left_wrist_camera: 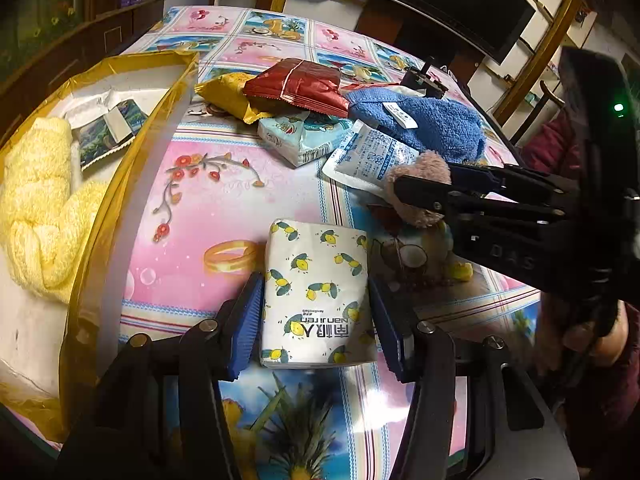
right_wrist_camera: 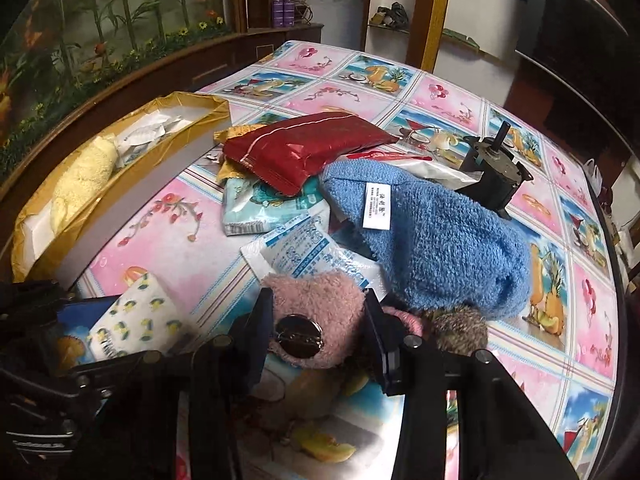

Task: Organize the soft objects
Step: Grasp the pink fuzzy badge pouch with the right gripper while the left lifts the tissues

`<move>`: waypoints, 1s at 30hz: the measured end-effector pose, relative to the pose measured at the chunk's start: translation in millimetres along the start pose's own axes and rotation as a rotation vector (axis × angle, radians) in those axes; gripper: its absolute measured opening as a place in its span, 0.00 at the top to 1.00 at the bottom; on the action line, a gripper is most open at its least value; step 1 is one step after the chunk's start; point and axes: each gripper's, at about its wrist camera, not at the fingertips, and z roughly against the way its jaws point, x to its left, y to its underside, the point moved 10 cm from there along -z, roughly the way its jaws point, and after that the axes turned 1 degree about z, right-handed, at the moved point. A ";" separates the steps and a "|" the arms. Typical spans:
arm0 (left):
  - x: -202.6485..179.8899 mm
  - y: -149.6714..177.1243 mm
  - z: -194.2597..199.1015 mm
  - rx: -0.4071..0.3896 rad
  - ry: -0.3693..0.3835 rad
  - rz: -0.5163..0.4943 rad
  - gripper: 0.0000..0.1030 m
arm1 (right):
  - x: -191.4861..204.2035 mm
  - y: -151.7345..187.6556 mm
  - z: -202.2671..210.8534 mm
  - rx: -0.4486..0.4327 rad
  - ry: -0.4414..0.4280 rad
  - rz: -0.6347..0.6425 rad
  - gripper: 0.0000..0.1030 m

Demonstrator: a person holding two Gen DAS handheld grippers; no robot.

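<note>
Pink plush fills the right wrist view: the right gripper [right_wrist_camera: 318,330] has its 2 fingers [right_wrist_camera: 260,332] set on either side of a fuzzy pink plush toy [right_wrist_camera: 316,308], and the pile looks squeezed between the pads, so I'd call that a pinch on it. Over on the left, the left gripper [left_wrist_camera: 316,312] straddles the lemon-print tissue pack [left_wrist_camera: 316,292], lying flat on the tabletop [left_wrist_camera: 200,216] with its short end towards the camera. The blue pads sit right at its 2 long sides, yet a sliver of gap seems to show on the right, so whether they're pressing I can't tell.

Handling, as I judge it: the tissue pack is light and squashy in slick film, best taken across its narrow width near the middle so it can't pivot. The plush is lighter still and will compress a lot; take the thick body, not the loose fur.

The yellow-lined box [left_wrist_camera: 132,128], well to the left, already holds a pale yellow towel [left_wrist_camera: 40,200] and a small packet. The blue fleece cloth [right_wrist_camera: 432,240], red pouch [right_wrist_camera: 304,148] and white printed sachet [right_wrist_camera: 308,248] wait in the heap.

Hard to read: the toy's lower half is hidden behind the fingers, the shiny disc on it is unclear, and a grey-brown fuzzy lump beside it can't be identified
</note>
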 end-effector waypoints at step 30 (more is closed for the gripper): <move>188.3 -14.5 104.5 -0.208 -0.120 0.374 0.52 | 139.4 -85.2 30.8 -0.087 -0.250 0.067 0.59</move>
